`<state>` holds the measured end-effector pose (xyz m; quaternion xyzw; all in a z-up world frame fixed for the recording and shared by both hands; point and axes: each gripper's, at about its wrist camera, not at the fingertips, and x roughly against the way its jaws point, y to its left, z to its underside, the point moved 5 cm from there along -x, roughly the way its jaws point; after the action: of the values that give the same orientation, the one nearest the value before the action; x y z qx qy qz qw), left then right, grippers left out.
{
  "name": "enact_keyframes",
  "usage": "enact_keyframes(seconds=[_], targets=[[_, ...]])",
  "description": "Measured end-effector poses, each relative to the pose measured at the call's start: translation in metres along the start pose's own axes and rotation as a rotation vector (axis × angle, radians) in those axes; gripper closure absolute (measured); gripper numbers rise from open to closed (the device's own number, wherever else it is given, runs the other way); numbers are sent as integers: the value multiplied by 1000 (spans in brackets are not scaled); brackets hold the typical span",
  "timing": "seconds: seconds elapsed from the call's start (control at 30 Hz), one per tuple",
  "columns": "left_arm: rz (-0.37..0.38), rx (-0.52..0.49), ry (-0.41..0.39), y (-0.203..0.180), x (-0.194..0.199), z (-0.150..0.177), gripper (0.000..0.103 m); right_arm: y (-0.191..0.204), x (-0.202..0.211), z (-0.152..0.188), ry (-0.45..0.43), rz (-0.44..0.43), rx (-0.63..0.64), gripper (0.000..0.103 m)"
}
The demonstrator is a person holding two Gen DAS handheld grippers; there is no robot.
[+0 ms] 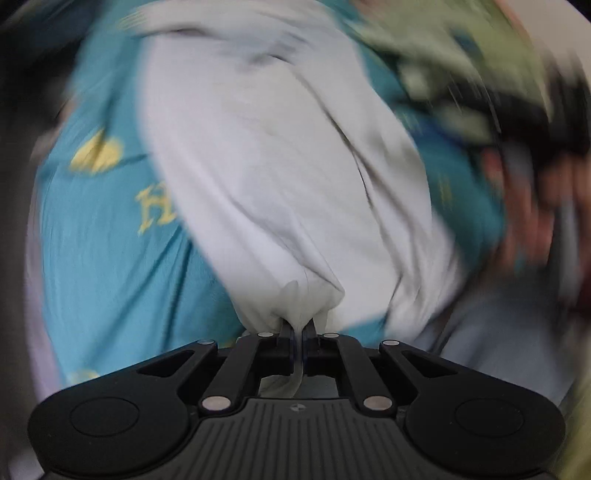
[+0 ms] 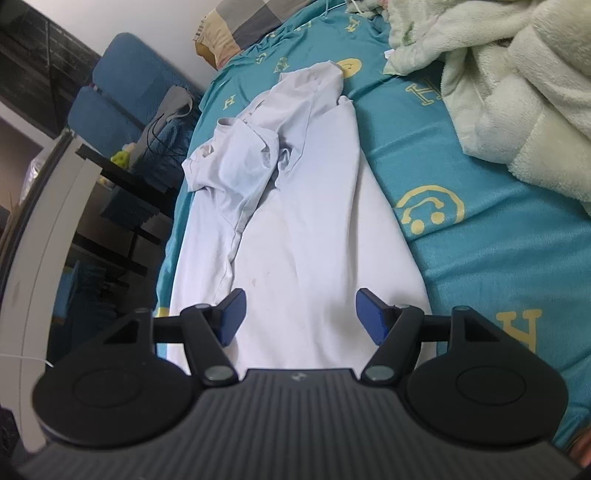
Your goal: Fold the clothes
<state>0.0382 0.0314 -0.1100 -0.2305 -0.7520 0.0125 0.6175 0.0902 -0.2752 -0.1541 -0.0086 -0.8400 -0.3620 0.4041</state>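
A white shirt (image 2: 295,206) lies stretched along a teal bed sheet (image 2: 480,258) with yellow smileys and letters. Its far end is crumpled and partly folded over. My right gripper (image 2: 299,314) is open and empty, its blue pads just above the shirt's near end. In the blurred left wrist view my left gripper (image 1: 297,326) is shut on a bunched piece of the white shirt (image 1: 277,184), which stretches away from the jaws over the teal sheet (image 1: 103,258).
A pale green fleece blanket (image 2: 517,92) is heaped at the right of the bed. A checked pillow (image 2: 243,26) lies at the far end. A blue chair (image 2: 122,92) and dark shelves (image 2: 122,206) stand past the bed's left edge.
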Motion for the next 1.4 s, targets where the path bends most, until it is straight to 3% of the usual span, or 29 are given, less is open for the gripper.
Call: enact_keyframes(seconds=[0.07, 0.1, 0.2, 0.3, 0.37, 0.43, 0.53, 0.63, 0.73, 0.8, 0.93, 1.17, 1.4], targets=[[22, 135, -90, 3, 5, 6, 99, -2, 2, -1, -6, -7, -15, 34], [10, 153, -107, 2, 1, 11, 99, -2, 3, -1, -8, -8, -18, 34], [-56, 131, -62, -4, -28, 32, 98, -2, 4, 0, -10, -9, -14, 34], [-148, 10, 9, -16, -56, 48, 97, 0, 6, 2, -10, -14, 0, 34], [-167, -87, -12, -27, -51, 49, 88, 2, 9, 3, -18, -22, 12, 34], [-174, -144, -41, -35, -40, 48, 66, 6, 13, 2, -39, -36, 25, 34], [-211, -209, -126, -43, -15, 44, 41, 16, 21, -1, -80, -79, 53, 34], [-229, -253, -256, -48, 7, 22, 26, 29, 28, -2, -120, -120, 94, 34], [-252, -231, -406, -50, 18, -15, 22, 41, 35, -3, -165, -147, 148, 34], [-224, -188, -473, -49, 16, -43, 22, 47, 39, -4, -201, -159, 176, 34], [-241, -135, -575, -43, -1, -88, 22, 51, 38, -7, -244, -162, 209, 34], [-220, -135, -570, -10, -31, -100, 22, 67, 5, -24, -254, -142, 245, 34], [-206, -112, -584, 14, -37, -106, 22, 101, -64, -75, -216, -148, 311, 34]])
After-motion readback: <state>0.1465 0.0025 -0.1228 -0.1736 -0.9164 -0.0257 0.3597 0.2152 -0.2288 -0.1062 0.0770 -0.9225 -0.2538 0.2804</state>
